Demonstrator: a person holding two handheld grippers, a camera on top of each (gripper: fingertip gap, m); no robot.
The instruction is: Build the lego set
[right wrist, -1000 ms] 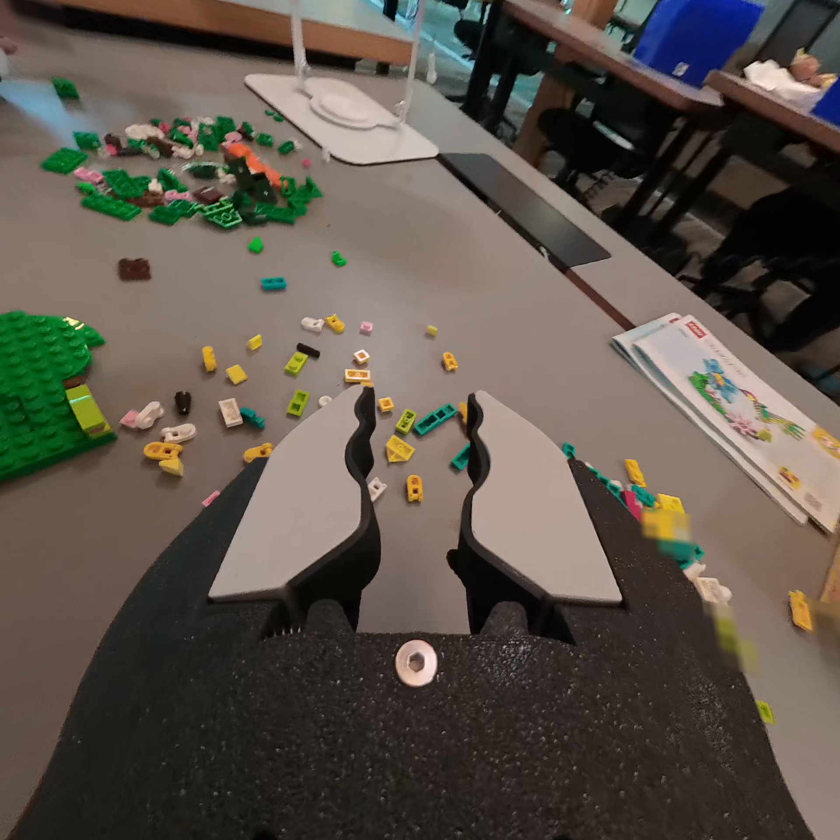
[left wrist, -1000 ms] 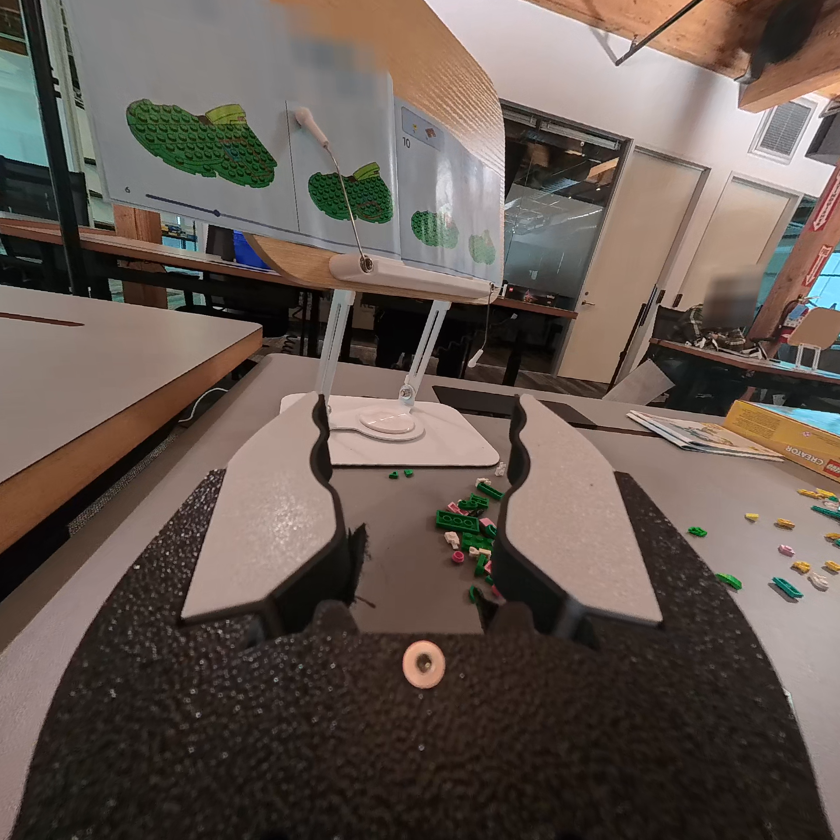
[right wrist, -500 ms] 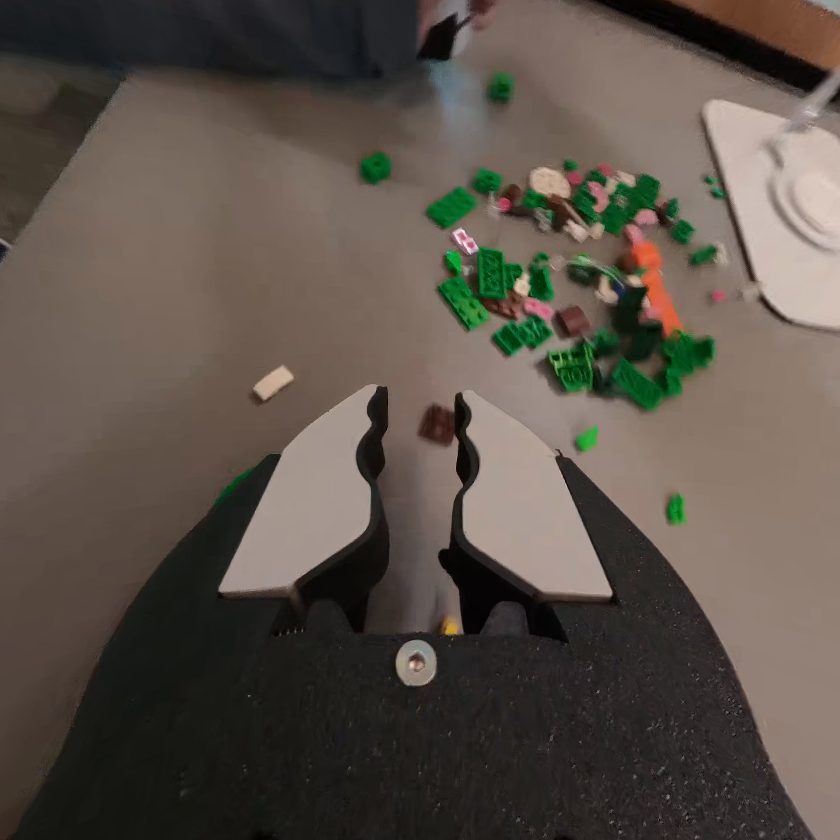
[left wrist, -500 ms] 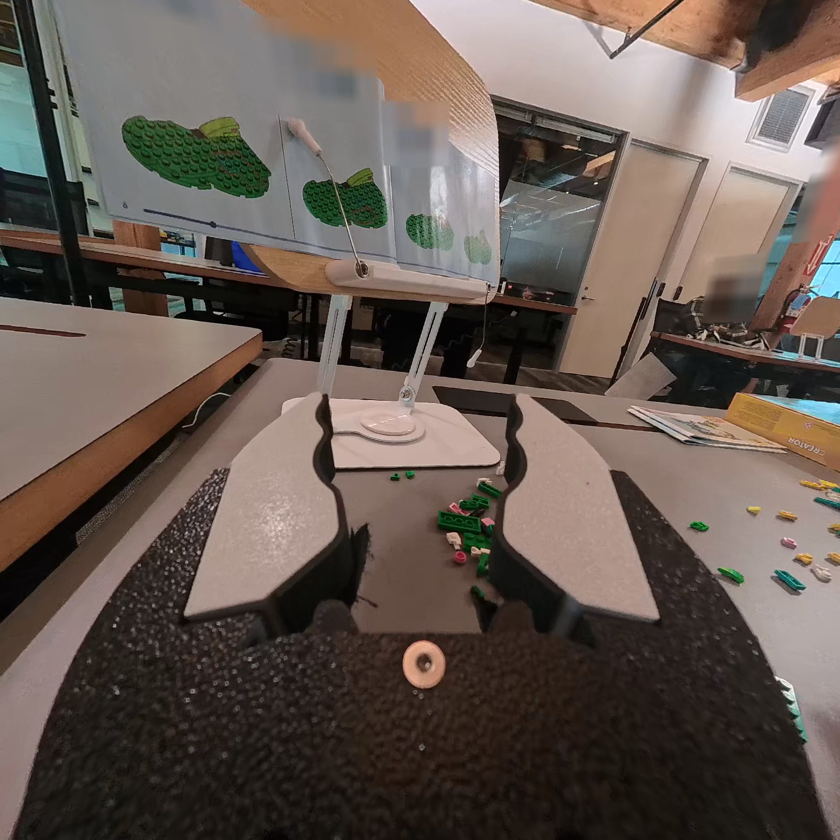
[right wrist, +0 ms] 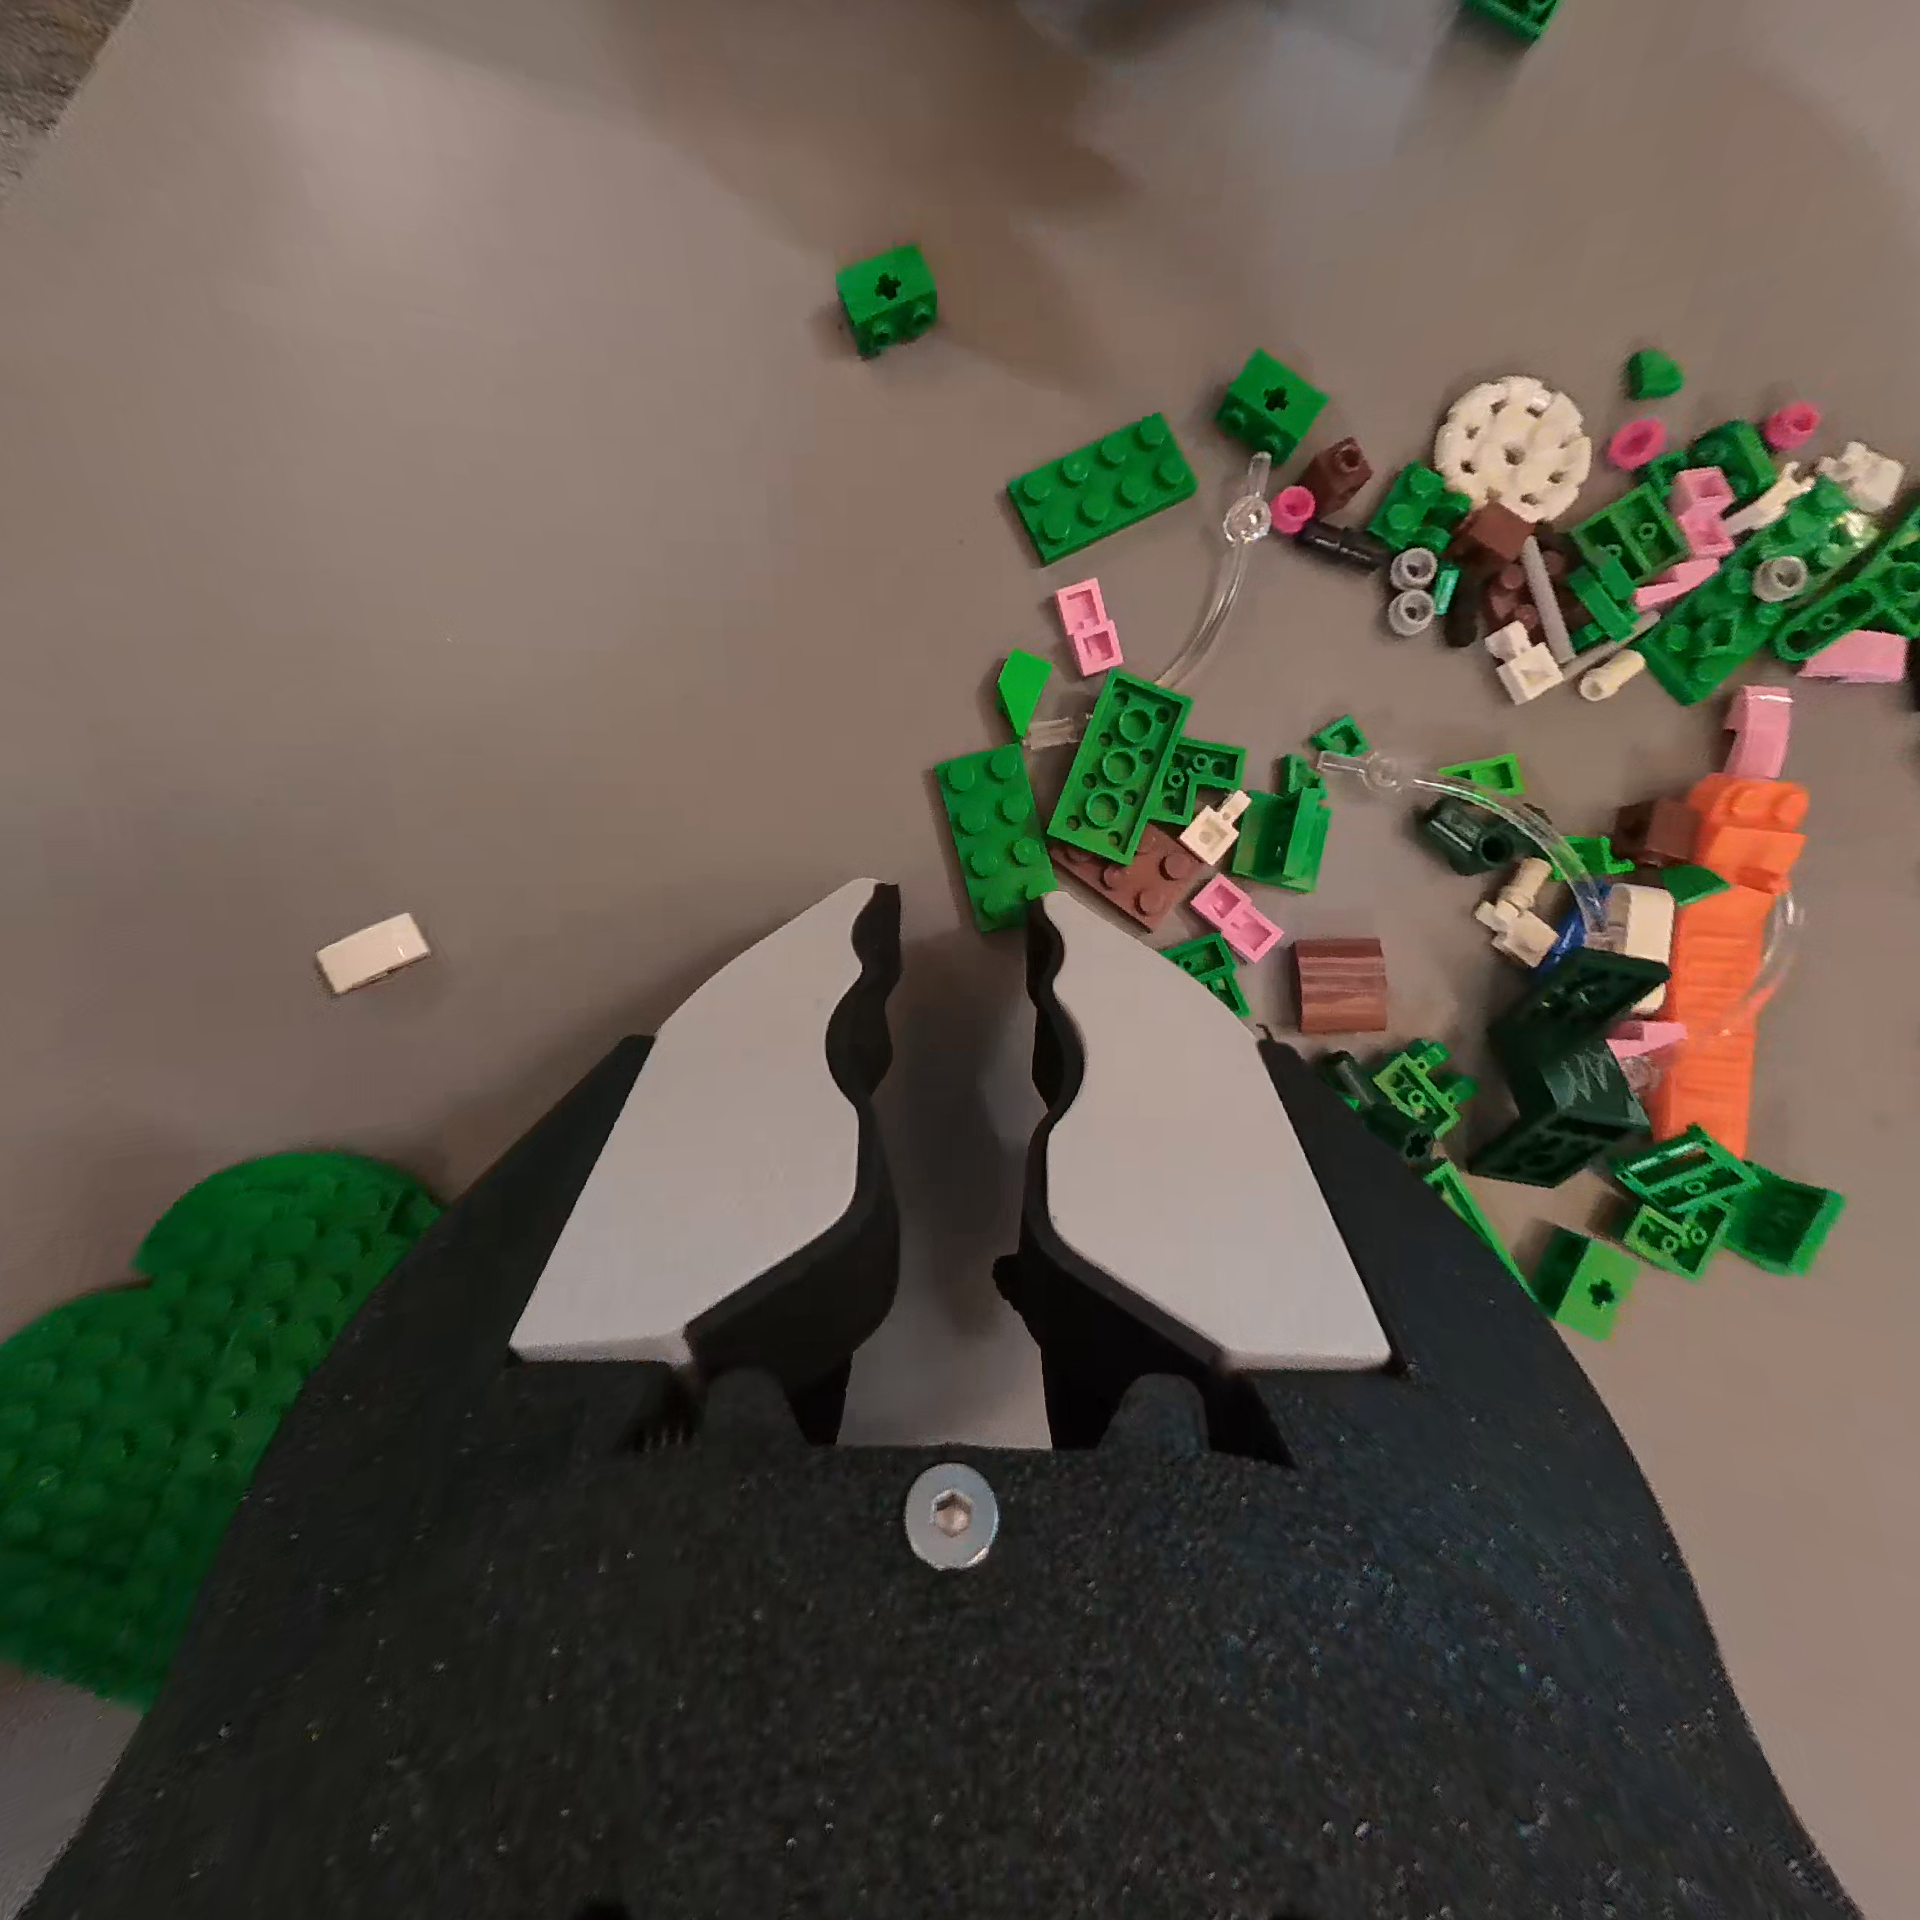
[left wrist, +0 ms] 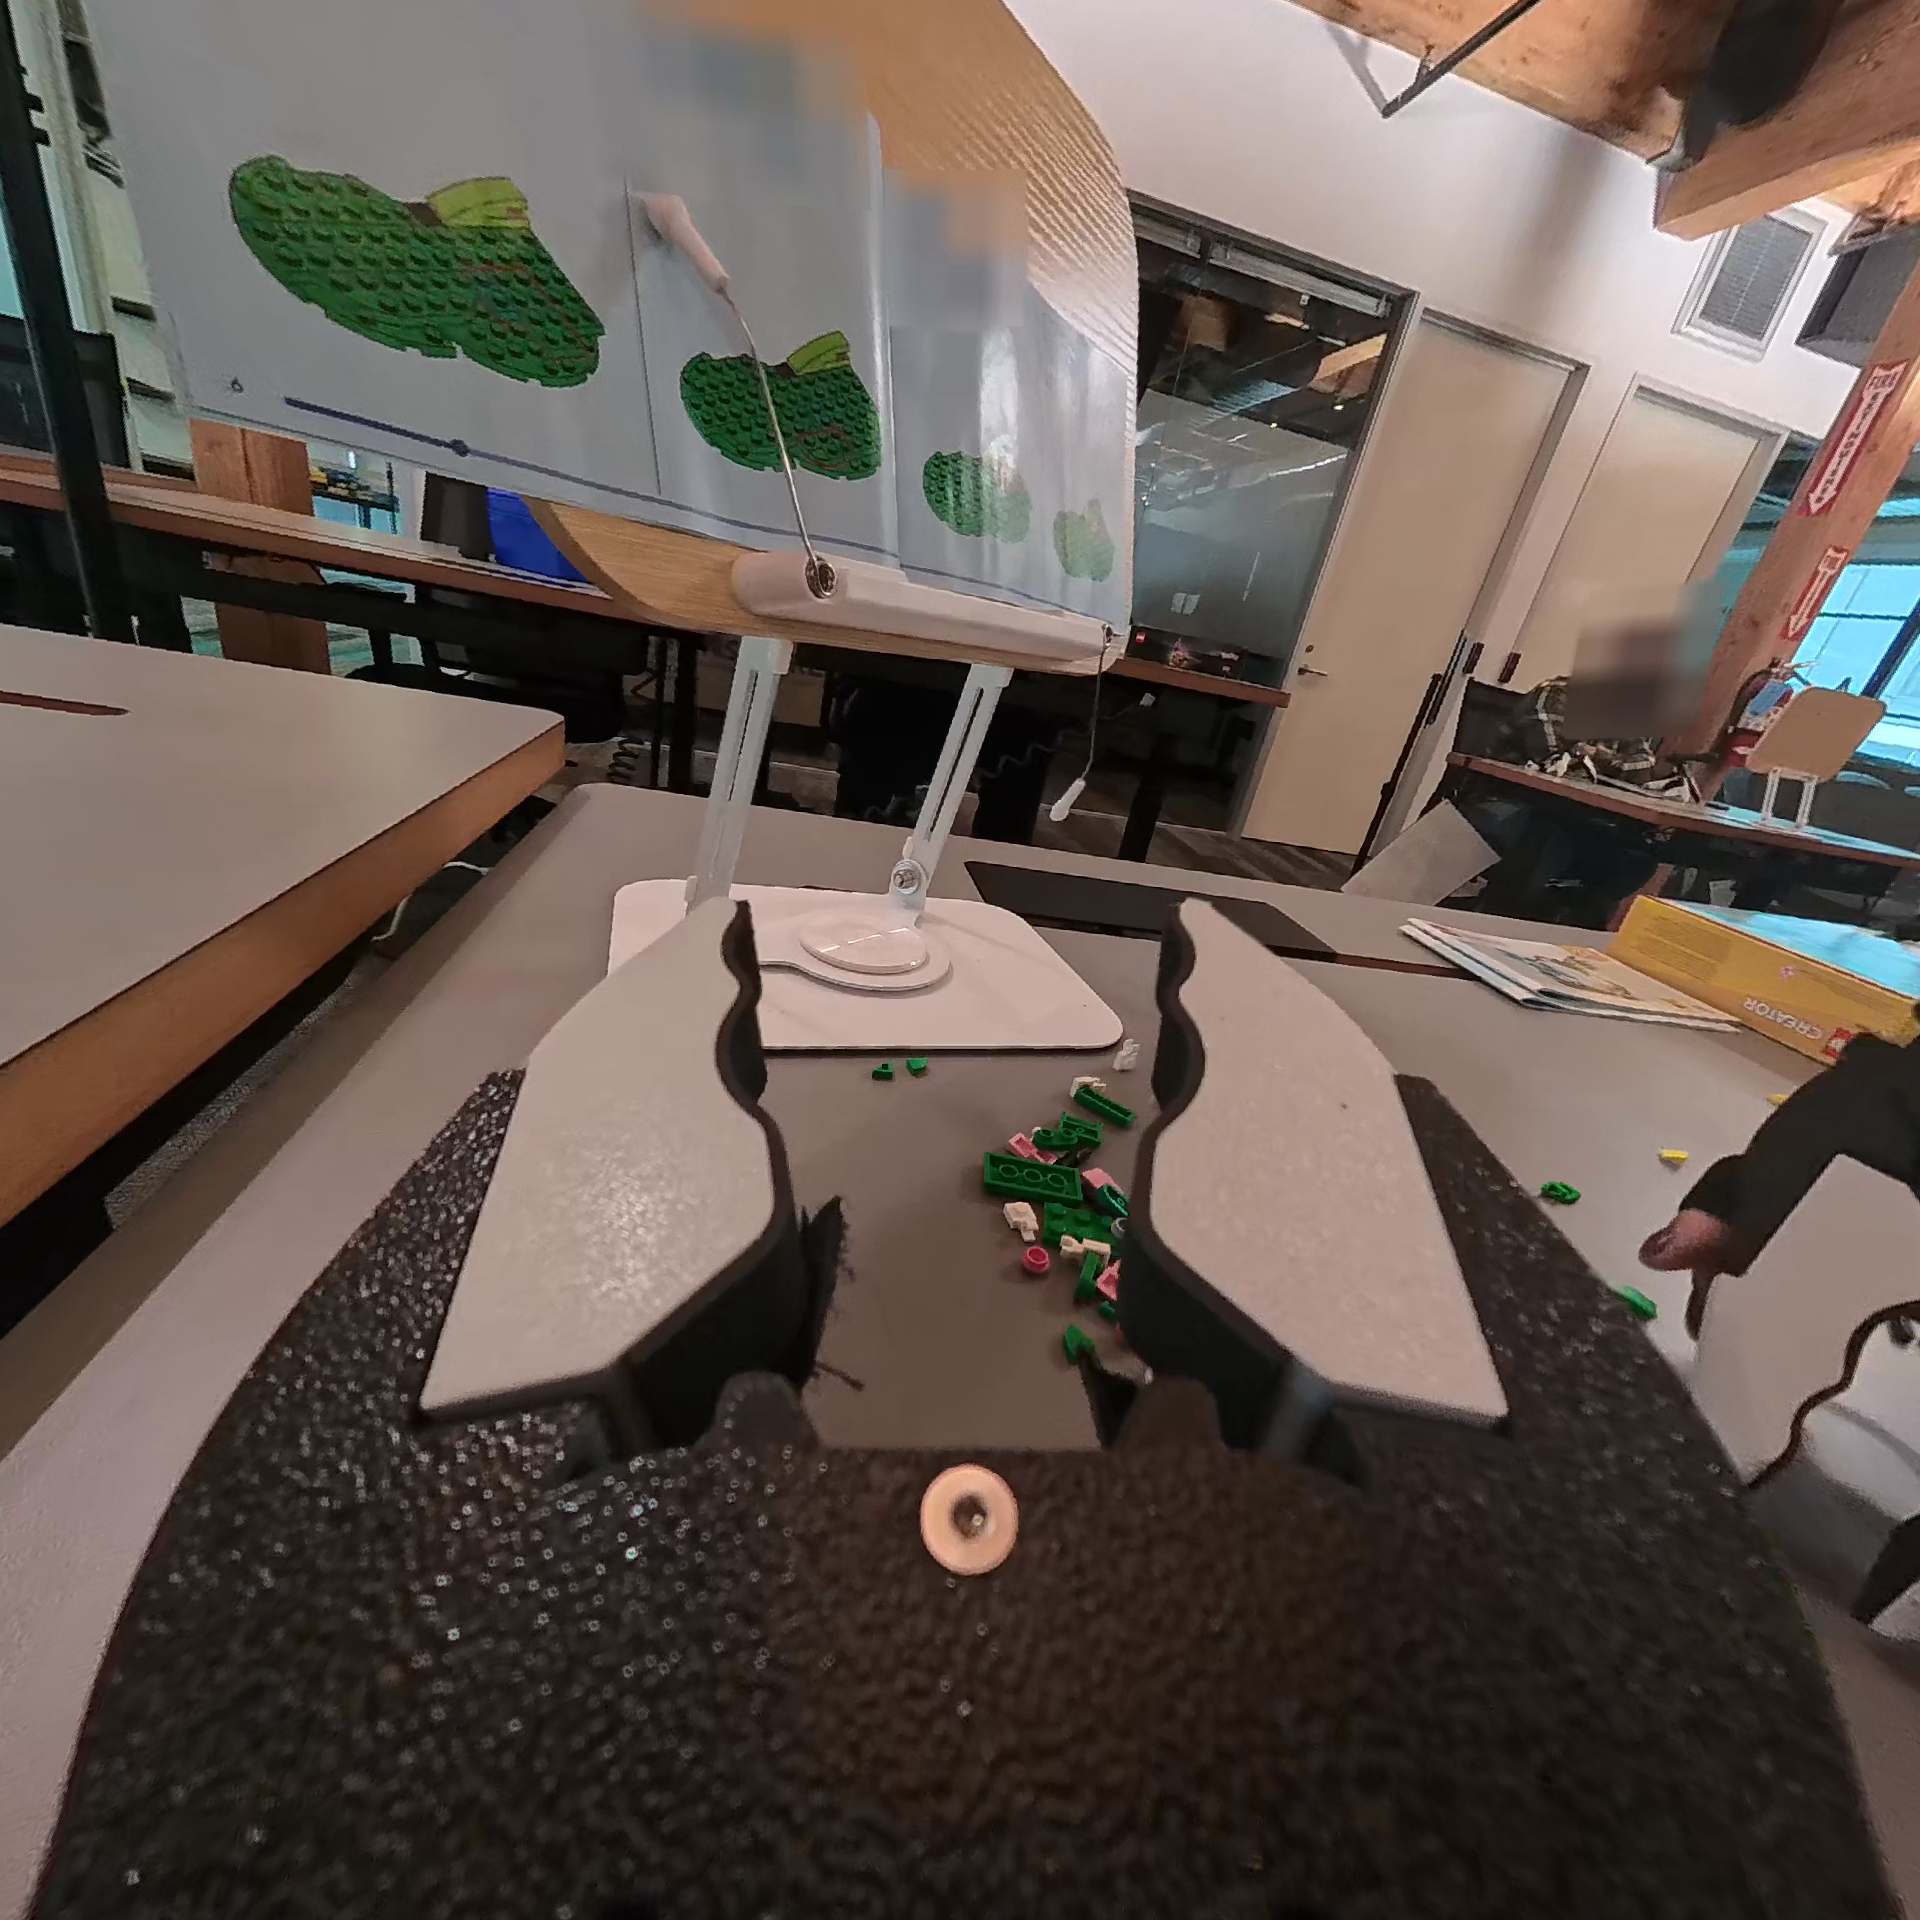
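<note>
Your right claw (right wrist: 961, 914) hangs over the bench (right wrist: 416, 520) with its jaws a narrow gap apart and nothing between them, tips just short of the green plate (right wrist: 987, 836) and brown plate (right wrist: 1132, 878) at the near edge of the loose pile. Your left claw (left wrist: 951, 961) is spread wide, empty, facing the instruction stand (left wrist: 873, 977) at 12 o'clock.

The green base build (right wrist: 145, 1423) lies at 8 o'clock of the right claw, partly hidden under it.

The risk, as I judge it: the pile is tightly overlapped, so closing here could pinch two plates at once or flick small parts across the bench. The narrow opening may also shove the brown plate rather than straddle it. The clear curved pieces (right wrist: 1210, 613) are easy to miss and snag.

Counted in the right wrist view: three green cubes with cross holes, two clear curved pieces, one white round piece (right wrist: 1512, 447), one orange piece (right wrist: 1725, 935), one lone cream tile (right wrist: 374, 951) at 10 o'clock.
</note>
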